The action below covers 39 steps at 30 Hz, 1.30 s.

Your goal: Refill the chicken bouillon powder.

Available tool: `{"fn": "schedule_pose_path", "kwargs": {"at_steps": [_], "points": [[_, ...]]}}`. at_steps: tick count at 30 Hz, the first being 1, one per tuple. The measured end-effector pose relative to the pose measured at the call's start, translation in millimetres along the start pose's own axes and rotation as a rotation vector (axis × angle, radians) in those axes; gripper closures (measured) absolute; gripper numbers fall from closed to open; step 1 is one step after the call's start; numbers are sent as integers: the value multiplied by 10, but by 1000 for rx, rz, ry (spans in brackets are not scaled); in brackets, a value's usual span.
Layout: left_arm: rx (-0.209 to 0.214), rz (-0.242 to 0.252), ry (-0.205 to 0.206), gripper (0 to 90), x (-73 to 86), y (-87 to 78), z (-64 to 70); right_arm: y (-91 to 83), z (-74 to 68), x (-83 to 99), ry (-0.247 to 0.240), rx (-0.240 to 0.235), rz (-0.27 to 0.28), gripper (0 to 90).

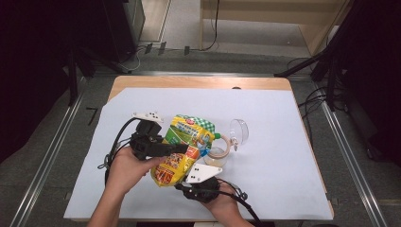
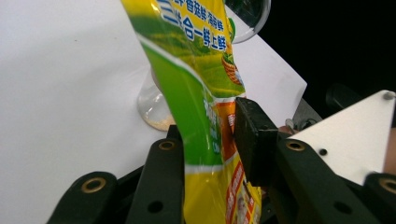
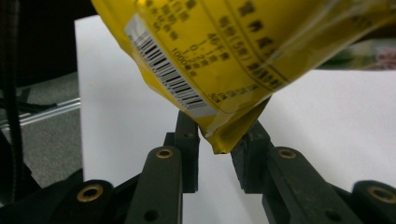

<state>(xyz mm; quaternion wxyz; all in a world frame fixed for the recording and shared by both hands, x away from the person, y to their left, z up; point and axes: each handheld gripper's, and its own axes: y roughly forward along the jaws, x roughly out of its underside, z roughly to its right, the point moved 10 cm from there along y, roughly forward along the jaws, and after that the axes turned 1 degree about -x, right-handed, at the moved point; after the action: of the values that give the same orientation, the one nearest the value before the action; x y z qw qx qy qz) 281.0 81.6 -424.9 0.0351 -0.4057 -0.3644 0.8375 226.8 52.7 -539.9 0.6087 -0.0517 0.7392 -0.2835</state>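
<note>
A yellow and green spouted pouch [image 1: 189, 130] hangs tilted over the white sheet, with its spout end toward a small glass jar [image 1: 217, 157]. The jar holds a little pale powder, and its hinged lid [image 1: 239, 131] stands open. My left gripper [image 1: 183, 148] is shut across the pouch's middle; in the left gripper view the pouch [image 2: 201, 70] fills the gap between the jaws of that gripper [image 2: 210, 140], and the jar [image 2: 152, 105] stands behind. My right gripper [image 1: 182, 185] pinches the pouch's lower corner; the right gripper view shows the barcoded pouch [image 3: 233, 46] wedged between that gripper's [image 3: 218, 140] pads.
A white sheet [image 1: 283, 170] covers most of the wooden table [image 1: 198, 82]. Beyond the table's edges are grey floor, metal rails [image 1: 350, 156], cables and dark stand legs [image 1: 307, 64]. Bare sheet lies to the right of and behind the jar.
</note>
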Motion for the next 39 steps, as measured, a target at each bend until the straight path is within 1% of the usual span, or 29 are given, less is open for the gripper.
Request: {"fn": "schedule_pose_path", "kwargs": {"at_steps": [2, 5, 6, 9, 11, 12, 13, 15, 18, 20, 21, 22, 24, 26, 28, 31, 32, 33, 35, 37, 39], "points": [[-9, 1, 6, 715, -2, 14, 5, -14, -29, -25, 7, -13, 9, 752], [-19, -3, 4, 703, -1, 45, 8, -27, -79, -54, 19, -35, 17, 750], [-30, -6, 0, 702, 0, 58, 1, -31, -93, -66, 15, -39, 21, 748], [-53, -17, 14, 698, 12, 99, -12, -45, -134, -114, 18, -57, 30, 732], [-69, -28, 11, 690, 23, 131, -20, -50, -154, -129, 19, -65, 25, 722], [-70, -34, 16, 686, 26, 142, -25, -53, -166, -138, 23, -68, 24, 719], [-69, -37, 12, 682, 24, 157, -23, -55, -177, -145, 26, -73, 24, 717], [-72, -43, 11, 678, 17, 174, -26, -59, -191, -157, 49, -88, 24, 715], [-79, -46, 13, 672, -1, 187, -26, -64, -184, -173, 57, -95, 26, 710], [-77, -50, -3, 668, -20, 191, -32, -70, -183, -192, 59, -102, 26, 705], [-79, -51, -24, 664, -34, 195, -38, -76, -187, -199, 63, -107, 23, 700], [-78, -58, -45, 662, -46, 200, -46, -79, -177, -216, 48, -106, 27, 691], [-75, -72, -61, 673, -79, 214, -62, -85, -171, -254, 28, -107, 26, 674], [-78, -87, -71, 697, -120, 224, -67, -91, -173, -281, 34, -122, 13, 667], [-86, -101, -65, 726, -166, 232, -67, -88, -139, -313, 33, -123, 4, 663], [-84, -116, -62, 763, -233, 264, -50, -79, -105, -356, 56, -132, -9, 652], [-83, -123, -62, 779, -251, 276, -47, -73, -85, -372, 48, -127, -11, 643], [-81, -127, -63, 796, -270, 280, -46, -71, -86, -382, 50, -128, -20, 640], [-64, -126, -76, 821, -310, 281, -47, -72, -58, -408, 44, -117, -16, 636], [-66, -128, -85, 825, -328, 290, -58, -67, -27, -418, 31, -101, -4, 628], [-64, -132, -76, 824, -335, 299, -60, -51, -7, -410, 24, -82, -1, 621]]}}
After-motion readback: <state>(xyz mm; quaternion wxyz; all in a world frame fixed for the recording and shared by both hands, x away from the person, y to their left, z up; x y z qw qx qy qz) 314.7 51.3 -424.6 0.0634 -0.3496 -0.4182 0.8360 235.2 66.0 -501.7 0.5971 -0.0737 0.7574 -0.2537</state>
